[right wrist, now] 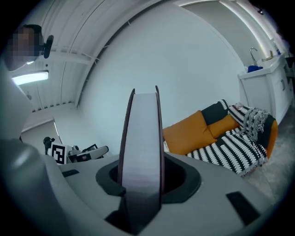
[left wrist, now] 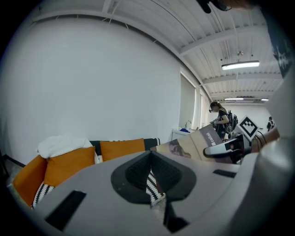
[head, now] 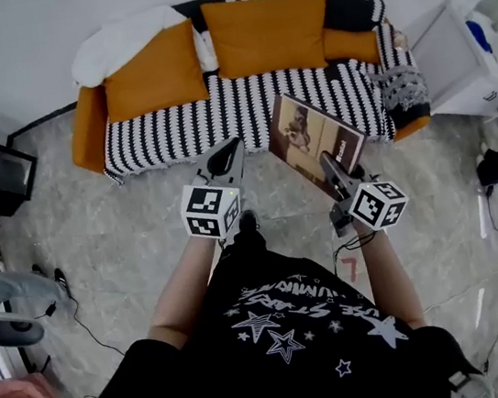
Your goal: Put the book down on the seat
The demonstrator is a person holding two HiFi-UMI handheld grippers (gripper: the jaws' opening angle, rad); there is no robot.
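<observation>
Gripping book (head: 314, 137) by its edge in right gripper (head: 329, 163), leaving cover free for laying flat on seat (head: 218, 115); holding left gripper (head: 231, 152) closed, empty, short of seat.

I wear a black short-sleeved T-shirt (head: 287, 327) printed with white stars and slanted lettering. My left gripper (head: 231, 150) and right gripper (head: 329, 161) are grey shells with black ribbed pads (left wrist: 138, 173), each carrying behind its jaws a white cube (head: 211, 210) of black square markers. A thin black cable (head: 356, 242) loops beneath the right one's cube.
</observation>
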